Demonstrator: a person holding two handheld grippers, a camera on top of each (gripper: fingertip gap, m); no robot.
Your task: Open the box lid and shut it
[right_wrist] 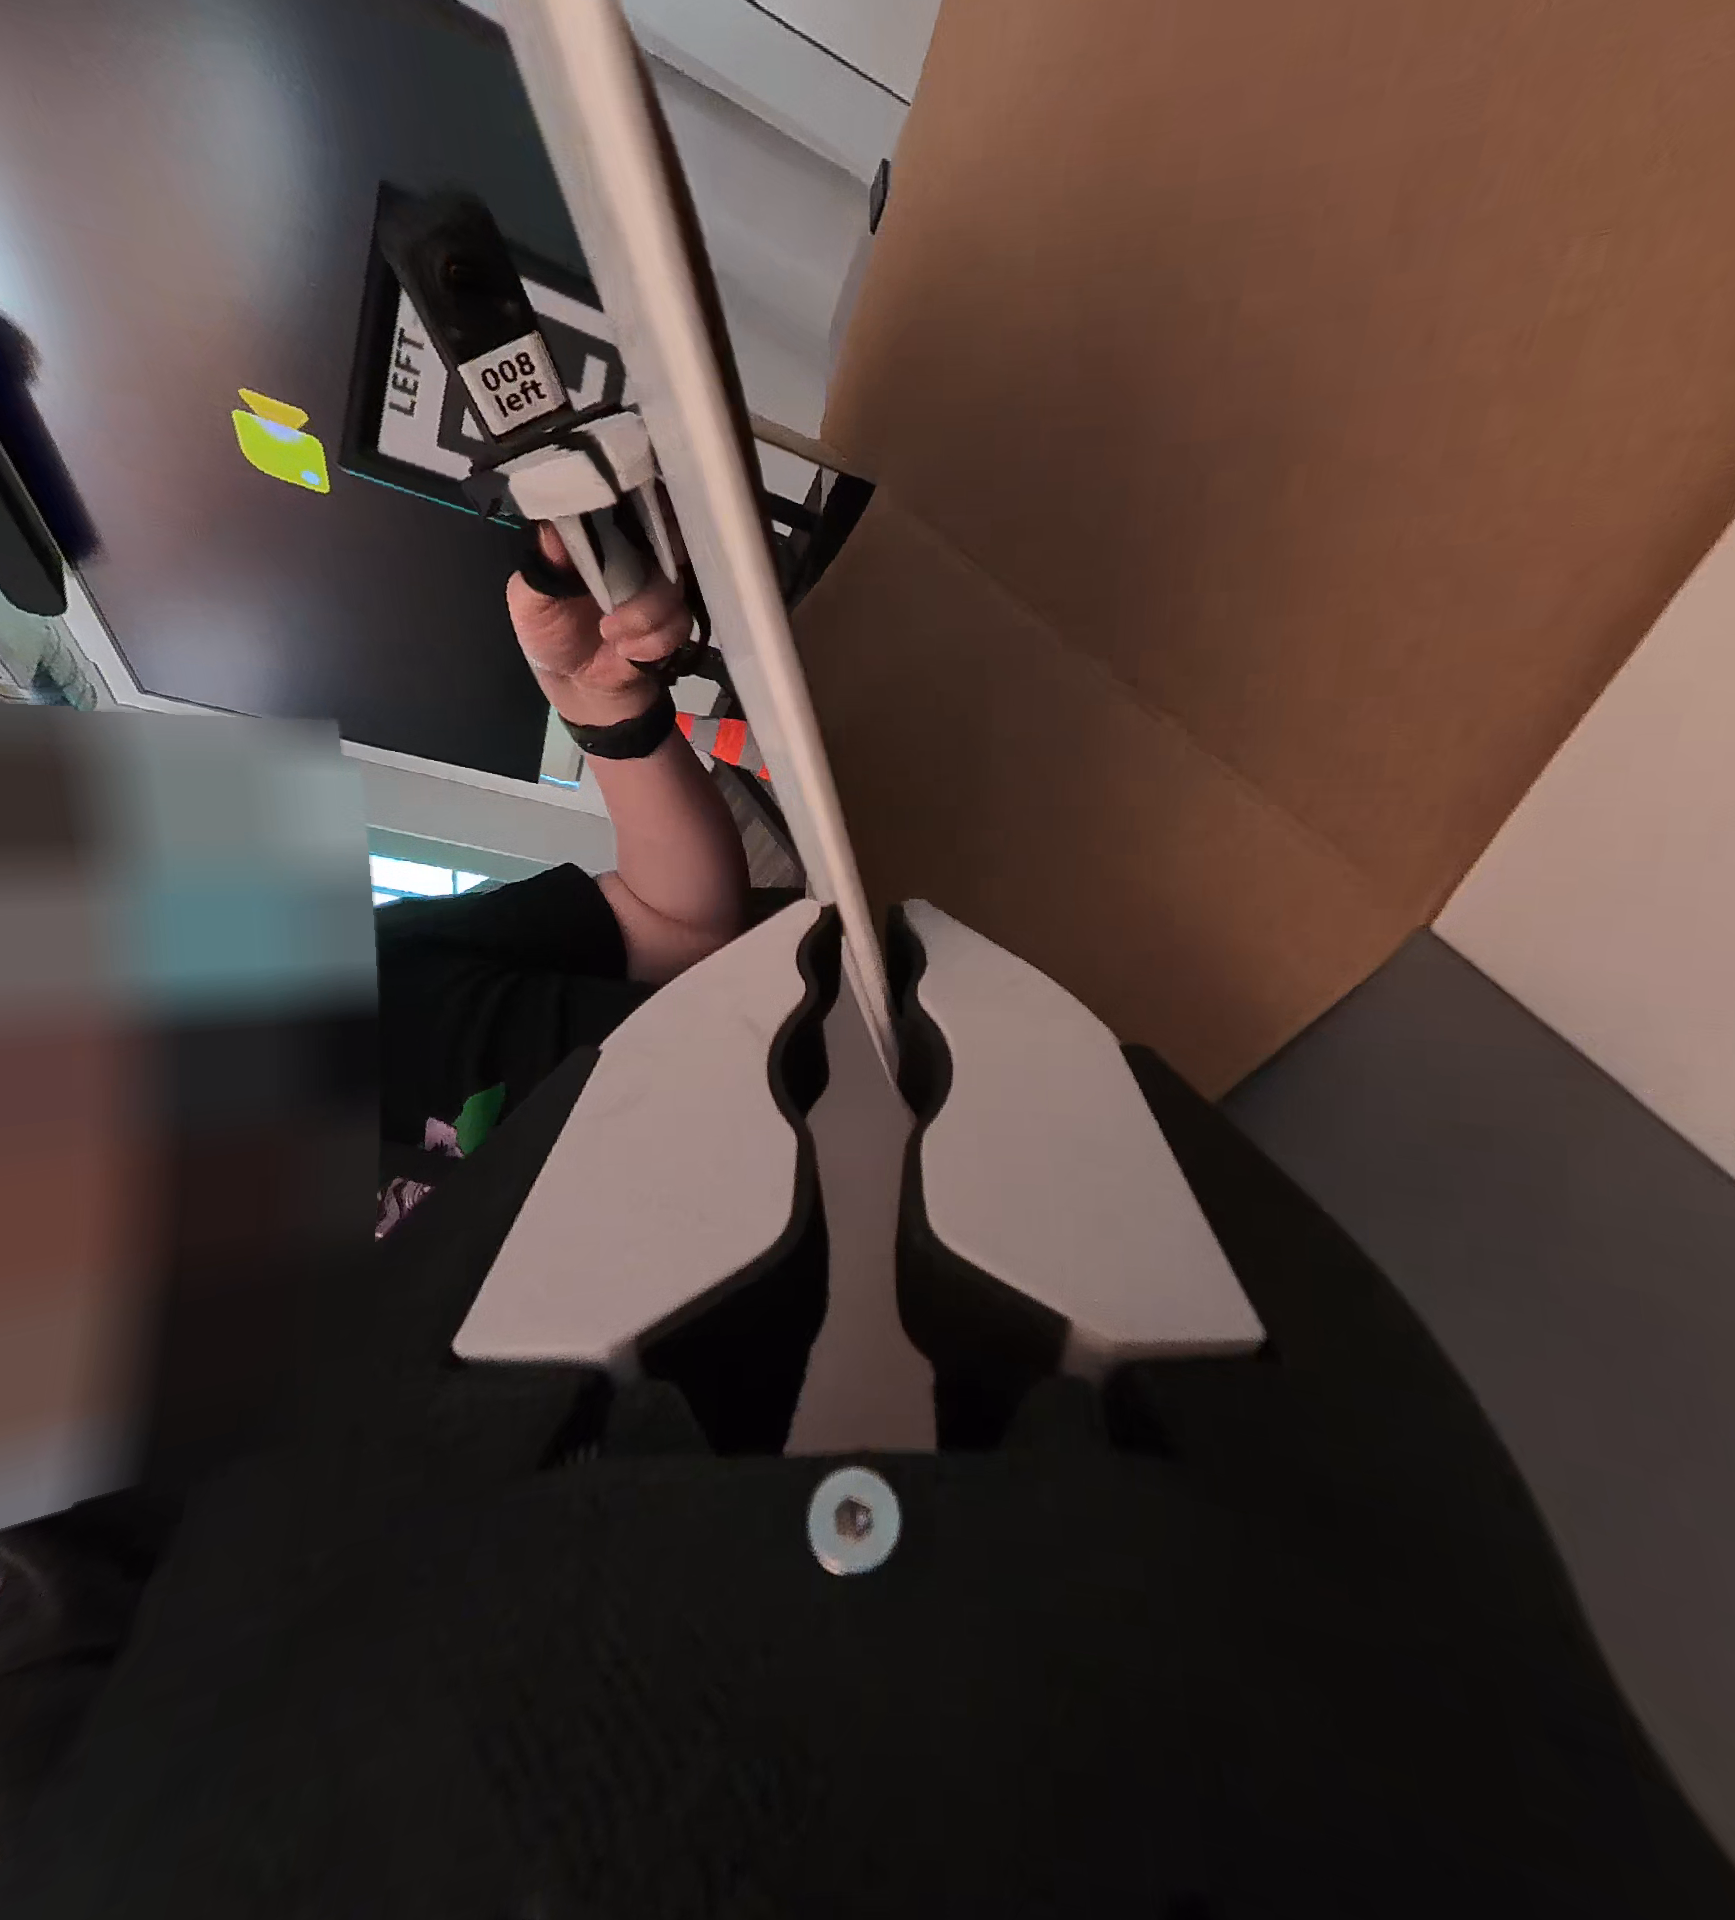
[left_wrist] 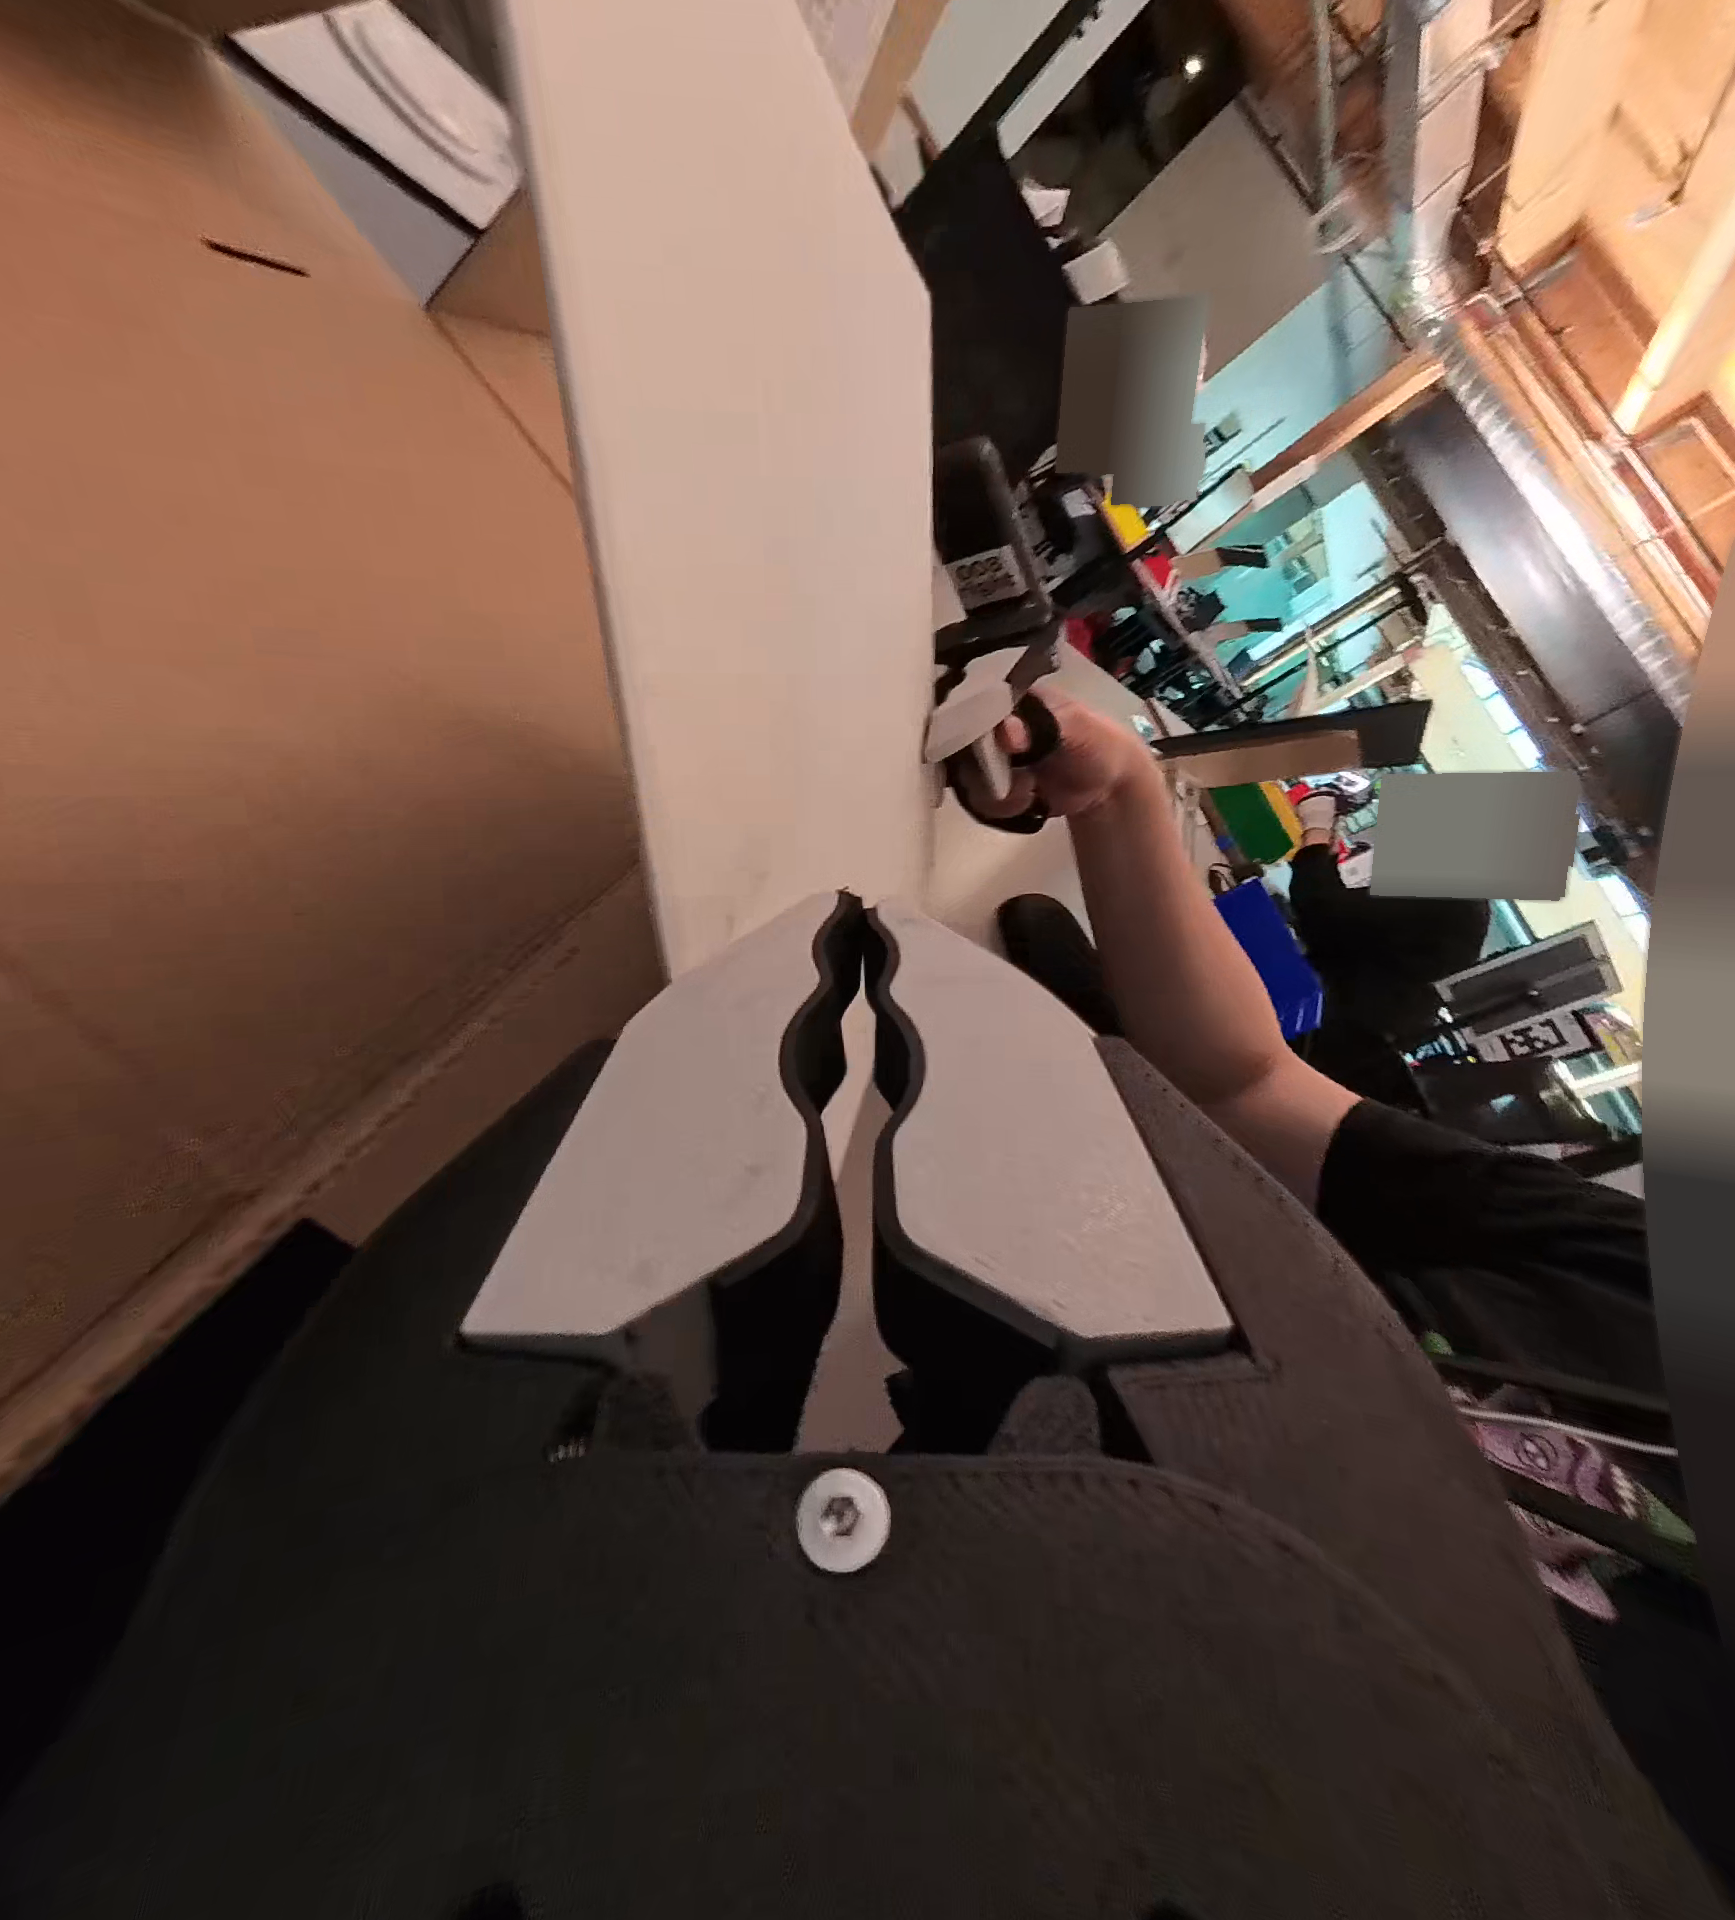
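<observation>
Both tools are clamped on the same free edge of the box lid [left_wrist: 738, 499], one near each end. The left tool [left_wrist: 861, 920] has its jaws pinched almost fully together with just the thin white edge between them. The right tool [right_wrist: 863, 914] is the same deal: narrow gap, white edge wedged right in it.

The lid is a big flat flap, white on the outside and plain brown cardboard on the inside [left_wrist: 219, 675]. It's swung well up off the box, standing at a steep angle. Its long axis runs along the gripped edge, from one tool to the other, and the hinge side sits away from both tools, toward the brown box body [right_wrist: 1310, 468]. In the left view you can see the right tool further along the edge, and vice versa, so neither hand is really closer.

My guess is the lid's at or near fully open, so shutting it means swinging that edge round the hinge with both hands moving together, or the flap twists.
</observation>
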